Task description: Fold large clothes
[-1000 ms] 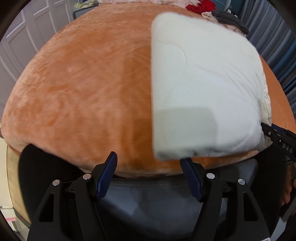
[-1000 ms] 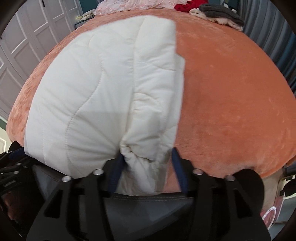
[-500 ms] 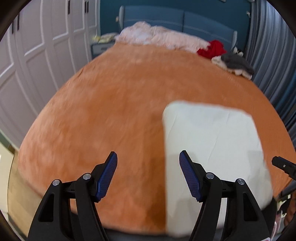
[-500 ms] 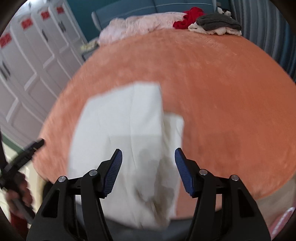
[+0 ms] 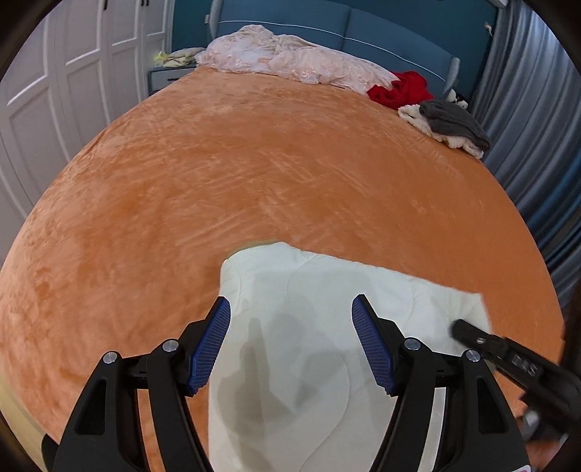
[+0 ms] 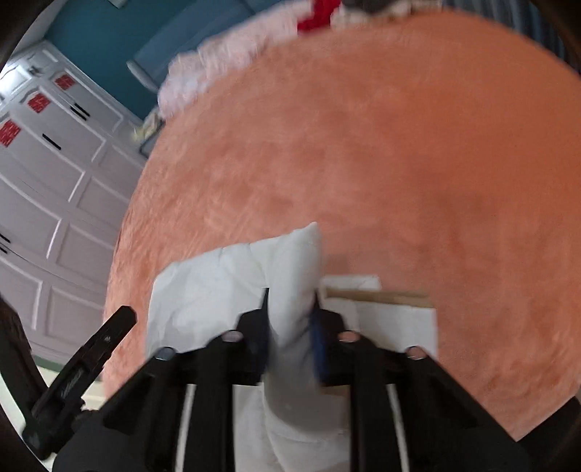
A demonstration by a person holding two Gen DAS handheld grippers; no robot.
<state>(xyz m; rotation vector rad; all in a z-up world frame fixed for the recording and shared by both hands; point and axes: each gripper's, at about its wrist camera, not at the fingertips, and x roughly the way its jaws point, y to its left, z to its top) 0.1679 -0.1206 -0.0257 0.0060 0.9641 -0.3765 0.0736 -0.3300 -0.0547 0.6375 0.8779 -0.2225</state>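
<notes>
Our left claw (image 5: 290, 345) hangs with its blue pads wide apart, gripping nothing. Our right claw (image 6: 290, 319) has just been closing and pinches white padded fabric (image 6: 290, 290).

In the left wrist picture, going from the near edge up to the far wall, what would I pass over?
Left gripper → white quilted garment → orange blanket → pink bedding → blue headboard.

One white quilted garment (image 5: 312, 326), two grippers, one orange bed (image 5: 254, 174), one red garment (image 5: 401, 89).
</notes>
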